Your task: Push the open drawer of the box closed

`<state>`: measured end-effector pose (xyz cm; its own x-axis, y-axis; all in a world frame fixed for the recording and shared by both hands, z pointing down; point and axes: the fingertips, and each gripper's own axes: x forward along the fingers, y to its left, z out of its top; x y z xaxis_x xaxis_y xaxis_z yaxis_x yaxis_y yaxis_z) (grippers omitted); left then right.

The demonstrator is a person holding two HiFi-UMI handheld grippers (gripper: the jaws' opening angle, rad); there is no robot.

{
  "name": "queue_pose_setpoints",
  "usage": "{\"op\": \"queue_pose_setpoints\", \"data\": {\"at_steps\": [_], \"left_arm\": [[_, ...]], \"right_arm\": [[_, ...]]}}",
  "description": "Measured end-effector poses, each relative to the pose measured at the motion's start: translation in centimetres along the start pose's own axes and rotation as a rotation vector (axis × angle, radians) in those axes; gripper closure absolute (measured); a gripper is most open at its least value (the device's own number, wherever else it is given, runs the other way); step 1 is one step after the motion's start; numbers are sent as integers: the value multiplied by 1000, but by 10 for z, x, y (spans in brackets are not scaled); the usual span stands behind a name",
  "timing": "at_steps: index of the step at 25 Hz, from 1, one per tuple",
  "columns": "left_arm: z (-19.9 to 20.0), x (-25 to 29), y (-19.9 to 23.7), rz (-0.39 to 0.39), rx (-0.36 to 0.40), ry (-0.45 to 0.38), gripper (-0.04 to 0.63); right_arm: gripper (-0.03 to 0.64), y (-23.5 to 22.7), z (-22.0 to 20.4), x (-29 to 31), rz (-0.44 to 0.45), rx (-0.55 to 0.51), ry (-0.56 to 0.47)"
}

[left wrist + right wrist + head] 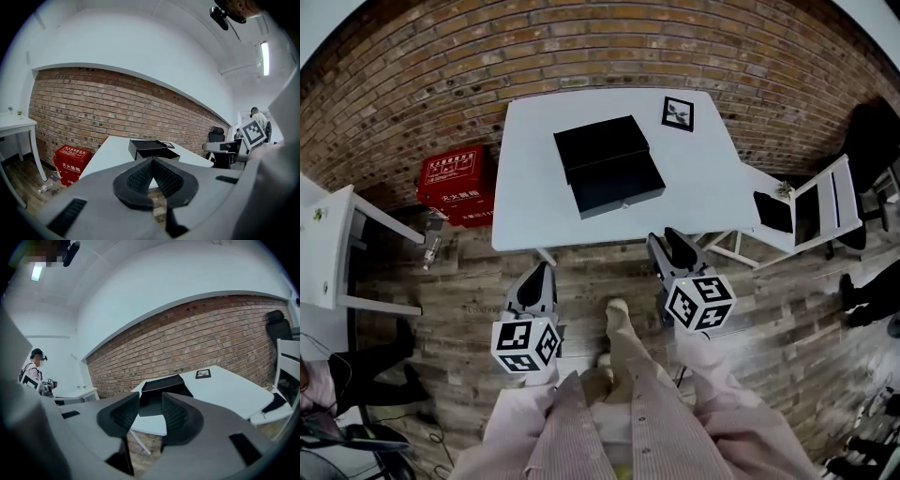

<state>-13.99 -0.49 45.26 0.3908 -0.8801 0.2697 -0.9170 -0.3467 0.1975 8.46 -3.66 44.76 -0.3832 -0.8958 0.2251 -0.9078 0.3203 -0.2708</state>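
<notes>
Right now both grippers hang well short of the counter (694,187). The left gripper (151,161) has its fingers touching at the tips; the right gripper (150,404) has its fingers apart and empty. The black box (602,145) sits mid-counter with its drawer (617,186) open towards us, long axis left to right, slightly skewed. We judge that an off-centre push could swivel or slide the unbraced box instead.

Even bright light, strong fisheye distortion, dark vignetted corners.
</notes>
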Motion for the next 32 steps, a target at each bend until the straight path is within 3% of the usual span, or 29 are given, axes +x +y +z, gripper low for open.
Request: {"op": "queue_pose_setpoints", "data": {"at_steps": [17,32], "left_arm": [[-31,99,35,43,-101,168,600],[-64,152,52,100,-195,299,600]], "right_arm": [[483,-41,-53,105,27,64,236],[483,-50,-107,155,66,97,475]]}}
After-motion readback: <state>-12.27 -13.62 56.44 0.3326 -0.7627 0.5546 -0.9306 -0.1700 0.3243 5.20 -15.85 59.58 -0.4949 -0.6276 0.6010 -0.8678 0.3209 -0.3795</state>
